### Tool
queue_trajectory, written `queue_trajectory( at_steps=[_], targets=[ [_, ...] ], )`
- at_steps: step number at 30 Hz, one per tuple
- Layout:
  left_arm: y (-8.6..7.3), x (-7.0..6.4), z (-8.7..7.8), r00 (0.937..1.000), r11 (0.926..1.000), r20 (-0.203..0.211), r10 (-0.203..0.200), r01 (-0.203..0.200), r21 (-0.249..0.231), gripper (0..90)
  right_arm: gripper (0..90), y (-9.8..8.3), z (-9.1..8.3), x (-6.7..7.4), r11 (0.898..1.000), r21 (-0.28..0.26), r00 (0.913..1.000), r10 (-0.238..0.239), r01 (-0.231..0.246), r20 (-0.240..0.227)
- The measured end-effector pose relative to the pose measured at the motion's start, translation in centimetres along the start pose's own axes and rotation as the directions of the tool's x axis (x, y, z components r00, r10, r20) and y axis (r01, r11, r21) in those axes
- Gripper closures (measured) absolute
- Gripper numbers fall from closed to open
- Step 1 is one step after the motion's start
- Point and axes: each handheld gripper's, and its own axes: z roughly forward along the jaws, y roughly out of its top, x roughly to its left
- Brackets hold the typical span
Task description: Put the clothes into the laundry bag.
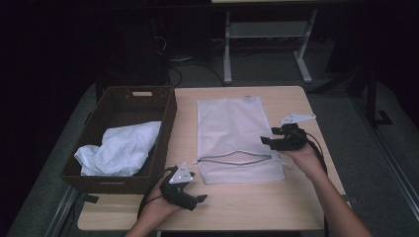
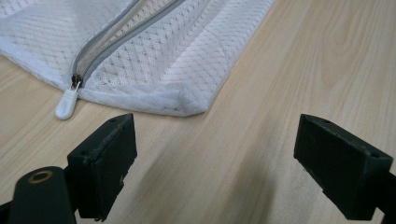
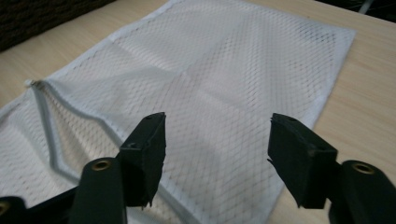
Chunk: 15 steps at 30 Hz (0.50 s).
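Left gripper (image 1: 190,195): near edge of tabletop (image 1: 237,207), jaws wide apart, empty, aimed at bag's near corner.

Zipper pull (image 2: 66,102): white tab at closed end of grey zipper, just ahead of left jaws.

Mesh laundry bag (image 1: 232,133): flat at tabletop centre, zipper open along near end.

Right gripper (image 1: 276,143): at bag's right edge, jaws part open, nothing between.

Wicker basket (image 1: 165,123): left of bag, holding crumpled white cloth (image 1: 121,148).

Step, judged: opening bag for loading. Next: pinching mouth edge, lifting.

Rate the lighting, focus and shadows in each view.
High view: dim, dark surroundings, lit table soft. Left gripper view: mesh bag weave crisp, near jaws slightly soft, faint shadows on the wood. Right gripper view: mesh sharp, no glare, jaws dark.
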Motion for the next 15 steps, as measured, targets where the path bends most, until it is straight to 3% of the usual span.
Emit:
queue_trajectory(
  at_steps=[3,8,10,15],
  targets=[
    [0.0,0.0,0.0,1.0,1.0,0.002,0.002,-0.002,-0.001,13.0,47.9,0.3,0.3,-0.5,1.0,-0.015,0.9998,0.011,-0.011,0.015],
    [0.0,0.1,0.1,1.0,1.0,0.005,0.005,-0.005,0.001,13.0,65.2,0.4,1.6,-1.7,1.0,0.016,0.9992,0.025,-0.025,0.032],
    [0.0,0.0,0.1,1.0,1.0,0.005,0.005,-0.005,-0.002,13.0,72.7,0.3,2.2,-2.1,0.999,0.021,0.9972,0.028,-0.029,0.069],
    [-0.1,0.1,0.1,1.0,1.0,0.005,0.004,-0.004,-0.002,13.0,85.9,0.0,3.7,-3.2,0.997,0.046,0.9931,0.062,-0.066,0.1]
  ],
)
